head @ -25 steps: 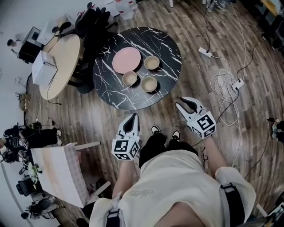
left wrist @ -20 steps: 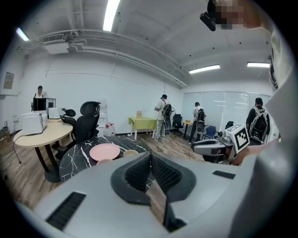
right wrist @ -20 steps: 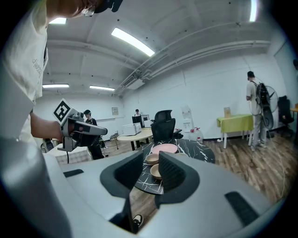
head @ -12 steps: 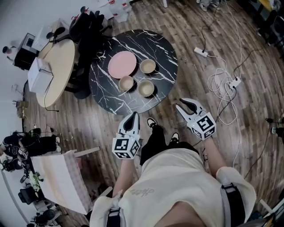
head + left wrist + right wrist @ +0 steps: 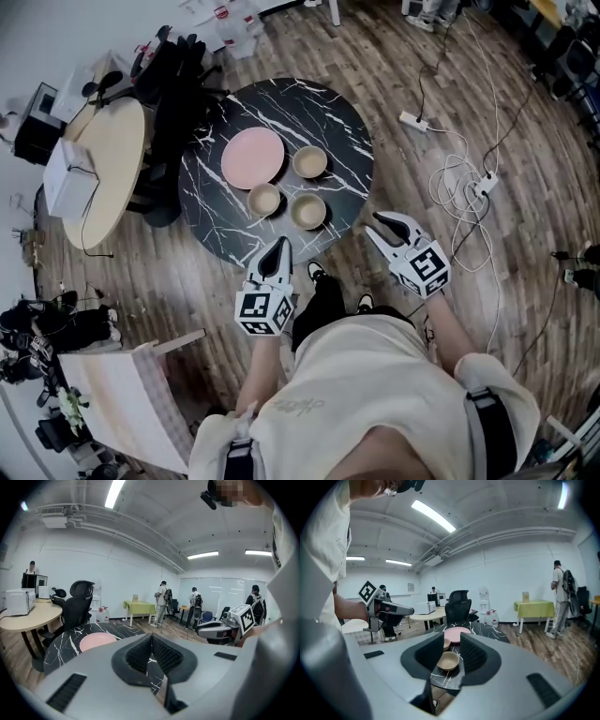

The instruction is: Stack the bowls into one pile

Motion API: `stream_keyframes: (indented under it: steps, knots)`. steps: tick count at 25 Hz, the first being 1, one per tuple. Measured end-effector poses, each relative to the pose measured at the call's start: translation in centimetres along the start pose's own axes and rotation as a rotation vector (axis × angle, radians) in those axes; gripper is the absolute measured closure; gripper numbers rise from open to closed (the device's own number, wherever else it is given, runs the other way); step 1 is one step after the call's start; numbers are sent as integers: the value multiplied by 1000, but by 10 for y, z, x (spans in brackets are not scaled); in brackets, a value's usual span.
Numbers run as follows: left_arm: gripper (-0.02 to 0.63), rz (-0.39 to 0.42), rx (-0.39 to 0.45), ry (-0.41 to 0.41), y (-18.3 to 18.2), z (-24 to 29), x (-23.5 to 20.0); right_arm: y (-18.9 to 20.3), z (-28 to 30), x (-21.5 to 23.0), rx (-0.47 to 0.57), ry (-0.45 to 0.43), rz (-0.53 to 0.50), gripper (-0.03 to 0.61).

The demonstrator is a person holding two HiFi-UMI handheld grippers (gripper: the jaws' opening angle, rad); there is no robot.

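Three tan bowls stand apart on a round black marble table (image 5: 328,112): one at the back right (image 5: 309,161), one at the left (image 5: 264,199), one nearest me (image 5: 307,210). A pink plate (image 5: 253,157) lies beside them. My left gripper (image 5: 279,249) is shut and empty, just short of the table's near edge. My right gripper (image 5: 382,224) is open and empty, off the table's right edge. Between the right jaws I see the nearest bowl (image 5: 448,660), a second bowl (image 5: 446,643) and the plate (image 5: 457,634). The left gripper view shows the plate (image 5: 96,641).
A beige round table (image 5: 103,159) with a white box (image 5: 64,178) and black office chairs (image 5: 173,66) stand left of the marble table. Cables and power strips (image 5: 469,178) lie on the wooden floor to the right. A green table (image 5: 532,605) and several people stand far off.
The marble table with the bowls has come closer to both grippers as the person stepped toward it. Both grippers keep the same pose and jaw state.
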State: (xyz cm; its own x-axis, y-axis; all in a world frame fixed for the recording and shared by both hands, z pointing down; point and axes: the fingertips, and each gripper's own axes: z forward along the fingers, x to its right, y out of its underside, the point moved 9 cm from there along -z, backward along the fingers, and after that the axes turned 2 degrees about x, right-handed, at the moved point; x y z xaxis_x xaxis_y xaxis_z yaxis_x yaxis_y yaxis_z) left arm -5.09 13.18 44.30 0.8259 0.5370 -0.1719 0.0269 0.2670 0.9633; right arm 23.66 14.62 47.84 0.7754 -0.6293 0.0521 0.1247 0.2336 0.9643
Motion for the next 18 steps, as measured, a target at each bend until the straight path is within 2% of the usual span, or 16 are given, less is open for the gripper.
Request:
stream_keyframes:
  steps: [12, 18]
  knots:
    - [594, -11, 18, 8, -26, 42, -109, -36, 104, 23, -18, 42, 2, 477]
    - [594, -13, 30, 53, -36, 66, -158, -59, 149, 28, -42, 91, -28, 477]
